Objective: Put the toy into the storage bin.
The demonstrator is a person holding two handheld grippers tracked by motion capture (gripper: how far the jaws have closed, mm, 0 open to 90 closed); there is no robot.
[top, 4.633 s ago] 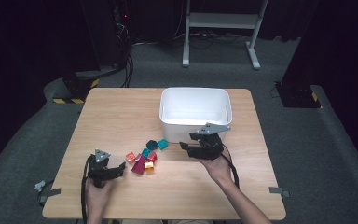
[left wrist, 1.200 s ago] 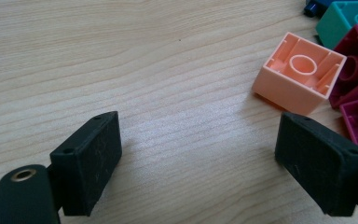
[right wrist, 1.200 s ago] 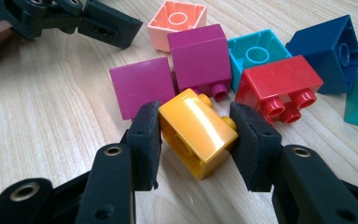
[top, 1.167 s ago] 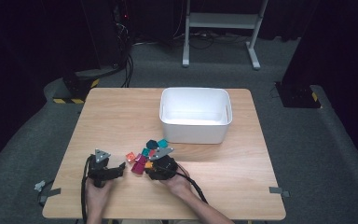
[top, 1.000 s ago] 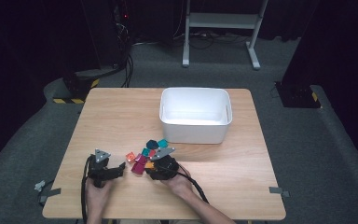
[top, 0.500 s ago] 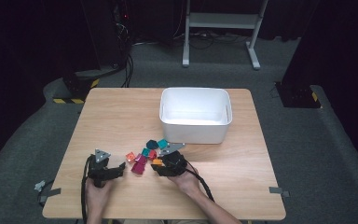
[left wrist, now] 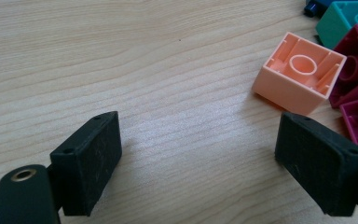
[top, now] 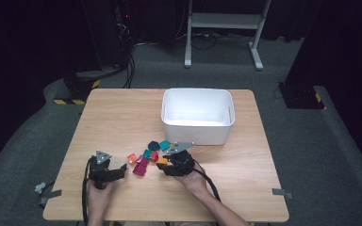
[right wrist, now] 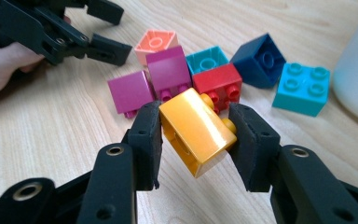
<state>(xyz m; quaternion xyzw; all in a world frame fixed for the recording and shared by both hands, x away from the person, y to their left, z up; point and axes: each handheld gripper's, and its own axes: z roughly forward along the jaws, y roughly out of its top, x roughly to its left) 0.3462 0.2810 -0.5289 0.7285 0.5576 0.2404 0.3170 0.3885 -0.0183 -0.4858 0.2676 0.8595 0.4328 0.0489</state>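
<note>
Dark floor and cables ring the wooden table [top: 122, 113], where the orange brick [right wrist: 196, 130] sits tilted between the pads of the right gripper [right wrist: 196, 140], pinched on both sides and lifted just off the wood; its studs poke out to one side and its hollow underside is hard to make out. Just behind it lie a red brick [right wrist: 219, 84], two magenta bricks [right wrist: 168, 70], a teal one, a navy one and a turquoise one [right wrist: 303, 88], with a peach brick [left wrist: 298, 74] farthest back. The left gripper [left wrist: 196, 158] rests beside the peach brick, its jaws spread wide over bare wood. A white bin [top: 198, 117] stands beyond the pile, cut off at the edge of the right gripper view.
</note>
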